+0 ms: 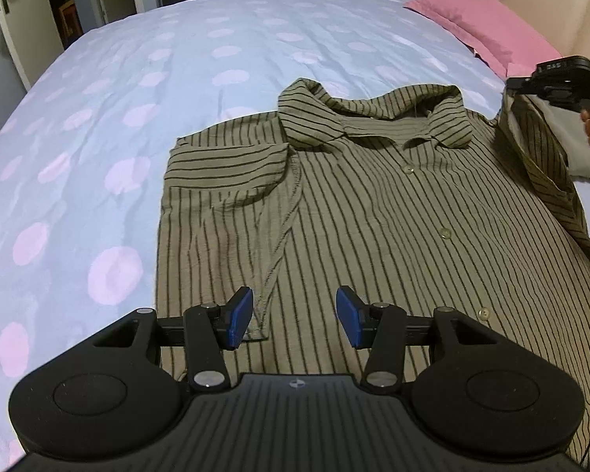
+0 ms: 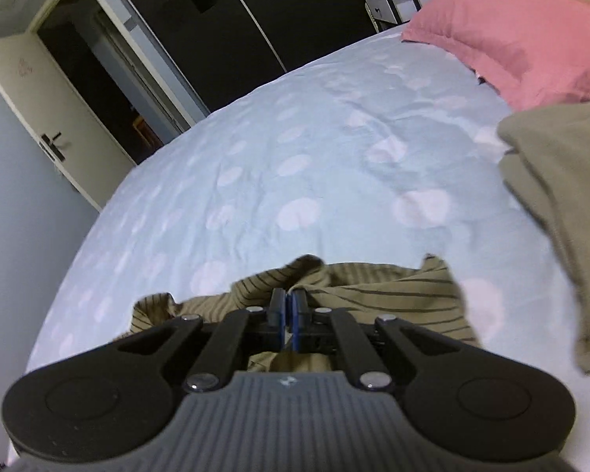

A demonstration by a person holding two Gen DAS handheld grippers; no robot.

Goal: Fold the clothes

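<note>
Shirt (image 2: 373,287) in right gripper (image 2: 289,310)

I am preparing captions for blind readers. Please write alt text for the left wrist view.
An olive striped shirt lies buttoned and face up on a blue bedcover with pink dots, one sleeve folded across its front. The left gripper hovers open over its lower part; a pink pillow lies beyond.

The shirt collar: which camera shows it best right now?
The left wrist view: the collar of the striped shirt lies spread and sharp, above the buttons. The right wrist view shows only bunched striped fabric clamped in the right gripper; no collar can be made out.
</note>
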